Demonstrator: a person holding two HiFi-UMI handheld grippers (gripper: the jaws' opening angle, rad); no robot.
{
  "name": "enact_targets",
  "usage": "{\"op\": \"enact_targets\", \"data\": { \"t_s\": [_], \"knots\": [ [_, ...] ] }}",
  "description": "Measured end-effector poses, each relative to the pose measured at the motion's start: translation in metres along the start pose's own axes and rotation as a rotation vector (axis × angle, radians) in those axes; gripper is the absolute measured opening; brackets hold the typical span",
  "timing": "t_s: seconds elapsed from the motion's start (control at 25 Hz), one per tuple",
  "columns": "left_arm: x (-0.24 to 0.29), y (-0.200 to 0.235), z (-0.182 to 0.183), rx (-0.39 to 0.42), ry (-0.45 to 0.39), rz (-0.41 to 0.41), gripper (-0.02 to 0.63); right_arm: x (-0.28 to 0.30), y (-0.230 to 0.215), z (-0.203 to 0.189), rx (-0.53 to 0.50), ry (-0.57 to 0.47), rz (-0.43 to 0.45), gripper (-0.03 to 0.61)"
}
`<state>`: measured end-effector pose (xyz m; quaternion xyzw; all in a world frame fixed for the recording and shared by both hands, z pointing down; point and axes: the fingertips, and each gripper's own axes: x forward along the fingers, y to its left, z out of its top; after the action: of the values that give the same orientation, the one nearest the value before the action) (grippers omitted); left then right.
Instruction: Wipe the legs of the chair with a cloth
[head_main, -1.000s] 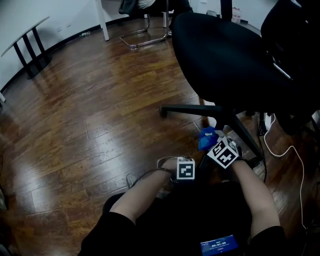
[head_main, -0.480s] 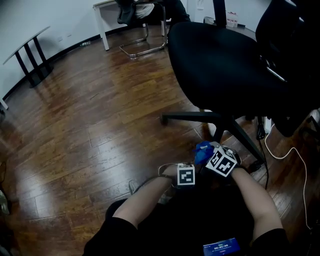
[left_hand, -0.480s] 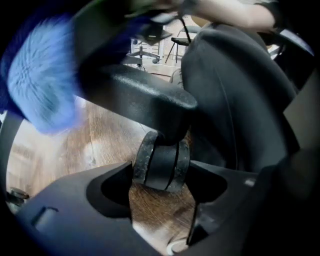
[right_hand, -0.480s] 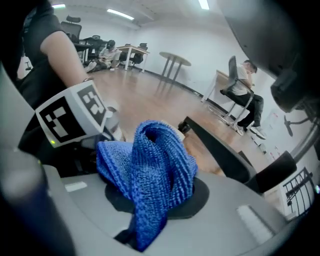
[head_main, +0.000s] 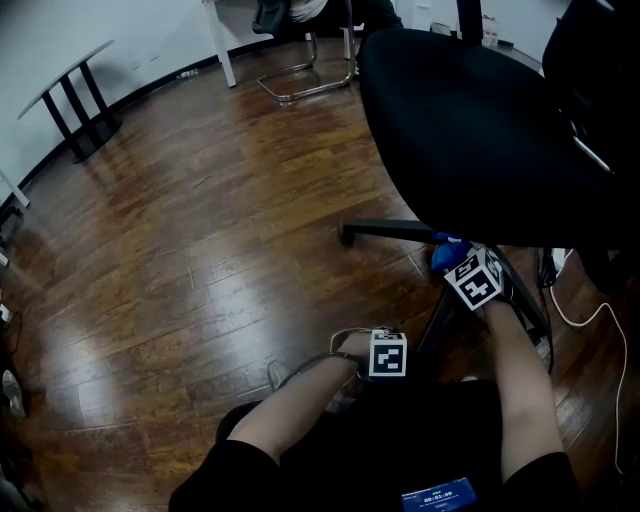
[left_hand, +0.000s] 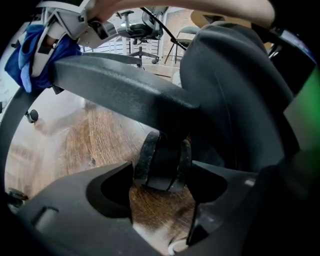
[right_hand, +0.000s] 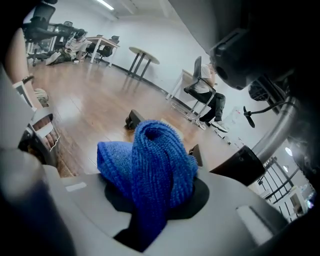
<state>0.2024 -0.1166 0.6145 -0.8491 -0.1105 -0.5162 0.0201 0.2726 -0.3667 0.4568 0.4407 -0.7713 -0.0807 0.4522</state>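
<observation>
A brown wooden floor (head_main: 200, 230) fills the head view, with a black office chair (head_main: 470, 110) standing on it at upper right, its seat hiding most of the base. 1 chair leg (head_main: 390, 230) reaches left from under the seat, and a 2nd leg (left_hand: 125, 92) crosses the left gripper view. The left gripper (left_hand: 162, 175) points steeply down, its jaws partly apart and closed against the 2 sides of a caster wheel (left_hand: 162, 160) at that leg's end. The right gripper (right_hand: 155, 195) clamps a bunched blue cloth (right_hand: 150, 155); in the left gripper view the cloth lies against the upper part of the 2nd leg, close under the seat. A thin white cable (head_main: 590, 310) loops on the floor at right
</observation>
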Motion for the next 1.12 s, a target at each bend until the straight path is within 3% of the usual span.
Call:
{"op": "enact_targets", "data": {
  "t_s": [0.16,0.4,0.48,0.64,0.92,1.12],
  "knots": [
    [-0.001,-0.001,-0.012,-0.031,0.053,0.003,0.331,-0.021,0.042,-0.003,0.027,-0.055,0.079,0.087],
    [-0.003,0.003,-0.014,-0.036,0.056,0.026,0.331,-0.077,0.174,-0.006,-0.06,-0.072,0.428,0.088],
    [-0.002,-0.003,-0.014,-0.049,0.061,0.005,0.331,-0.088,0.199,-0.007,-0.112,-0.057,0.469,0.089],
    [-0.002,-0.007,-0.016,-0.064,0.087,0.01,0.331,-0.087,0.196,-0.009,-0.195,-0.052,0.427,0.089],
    [-0.003,-0.005,-0.012,-0.053,0.084,-0.003,0.331,-0.029,0.066,-0.006,0.015,-0.053,0.18,0.087],
    [0.0,-0.003,-0.002,-0.03,0.028,-0.011,0.33,-0.004,0.009,-0.002,0.055,-0.004,0.061,0.086]
  ]
}}
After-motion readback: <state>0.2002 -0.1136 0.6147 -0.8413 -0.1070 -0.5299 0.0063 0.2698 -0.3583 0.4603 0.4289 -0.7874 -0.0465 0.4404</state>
